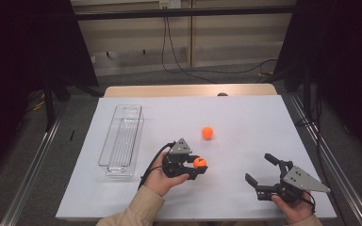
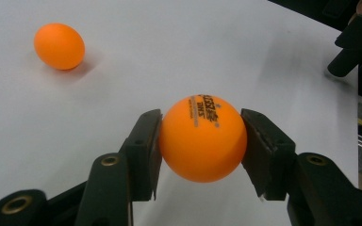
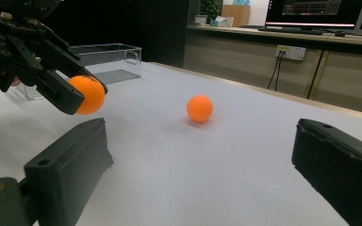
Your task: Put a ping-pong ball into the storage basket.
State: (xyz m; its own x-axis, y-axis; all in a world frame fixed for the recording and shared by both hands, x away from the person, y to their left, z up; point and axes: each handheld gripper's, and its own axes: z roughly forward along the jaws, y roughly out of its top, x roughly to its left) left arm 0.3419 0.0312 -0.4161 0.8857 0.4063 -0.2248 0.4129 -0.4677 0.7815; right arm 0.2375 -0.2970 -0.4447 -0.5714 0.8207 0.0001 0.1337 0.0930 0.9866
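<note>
Left gripper (image 1: 199,165) clenched on an orange ball (image 1: 199,163); both pads pressed against its sides, the black print on the ball turned upward (image 2: 202,137); held clear above the white table cover (image 1: 245,117), with its shadow on the cover below. Second orange ball (image 1: 207,133) lay loose on the cover just beyond the left claw, apart from it; seen up and to the left of the jaws in the left gripper view (image 2: 59,46). Clear plastic bin (image 1: 121,141) stood well off to the left claw's outer side. Right gripper (image 1: 262,170) released, jaws spread wide with nothing between them; rested low near the cover's near edge, well apart from the left claw; loose ball ahead between its jaws (image 3: 200,108).
</note>
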